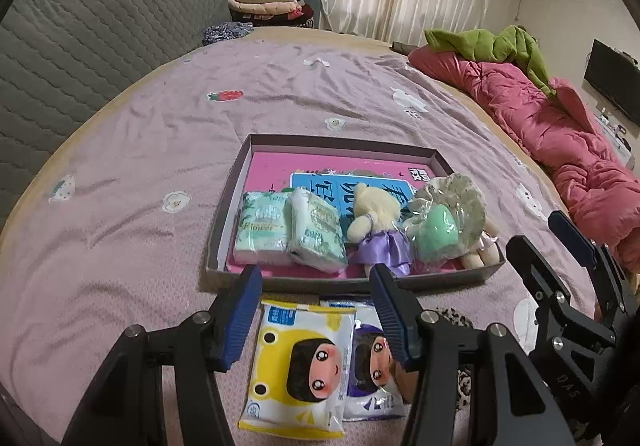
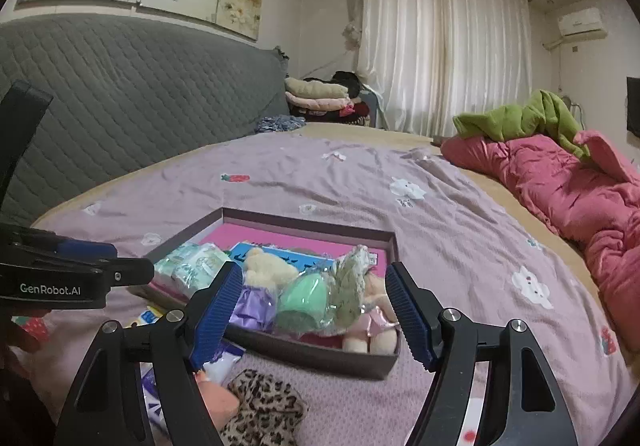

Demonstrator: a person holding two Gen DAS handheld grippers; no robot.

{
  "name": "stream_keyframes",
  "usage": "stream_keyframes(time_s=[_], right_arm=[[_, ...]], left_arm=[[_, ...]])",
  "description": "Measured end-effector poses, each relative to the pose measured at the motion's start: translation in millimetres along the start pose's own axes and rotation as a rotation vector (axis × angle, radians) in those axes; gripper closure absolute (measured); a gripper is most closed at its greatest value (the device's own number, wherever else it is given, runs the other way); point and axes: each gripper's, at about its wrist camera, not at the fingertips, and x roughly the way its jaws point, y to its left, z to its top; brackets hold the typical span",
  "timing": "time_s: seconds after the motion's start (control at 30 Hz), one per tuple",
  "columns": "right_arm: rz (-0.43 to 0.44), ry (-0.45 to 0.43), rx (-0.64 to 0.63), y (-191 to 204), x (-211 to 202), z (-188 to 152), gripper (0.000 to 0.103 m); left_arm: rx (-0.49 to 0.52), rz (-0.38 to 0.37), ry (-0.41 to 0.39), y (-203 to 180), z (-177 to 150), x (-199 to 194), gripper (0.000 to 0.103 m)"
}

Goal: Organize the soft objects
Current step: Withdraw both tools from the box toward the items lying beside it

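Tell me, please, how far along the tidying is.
Done: two green tissue packs, a plush bear and a wrapped green item lie in the tray. In hand: nothing; both grippers are open. Left: yellow pack, purple pack, leopard cloth.

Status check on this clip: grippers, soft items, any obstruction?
Left gripper open over yellow tissue pack. Right gripper open, empty. Tray holds four items. No obstruction.

Two green tissue packs point(image 1: 262, 230), two cartoon-face packs point(image 1: 298, 364), perhaps two plush dolls point(image 1: 370, 219), one tray point(image 1: 228, 213).
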Motion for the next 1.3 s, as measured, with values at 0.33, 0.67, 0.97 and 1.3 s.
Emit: stream_keyframes(time_s=[0.33,0.67,0.97,1.3], right_arm=[[-0.042,0.010,0.012,-3.1,-25.6,-7.6,0.028],[-0.045,-0.020,-0.016,12.2,-58.0,-4.4,0.027],[-0.033,0.052,0.010,14.0,-68.0,-15.9,0.027],[-0.015,0.133,0.037,19.7,-66.5,-29.6,0.027]], left_arm=[[-0.006,-0.027,-0.039,4.1,-3.3,-27.6,0.046],[-0.005,-0.026,-0.067,7.9,-8.7,-53.0,0.039],[-0.005,-0.063,-0.012,7.5,-27.9,-52.1,0.039],[-0.039,-0.059,0.071,12.7,-57.2,-43.7,0.039]])
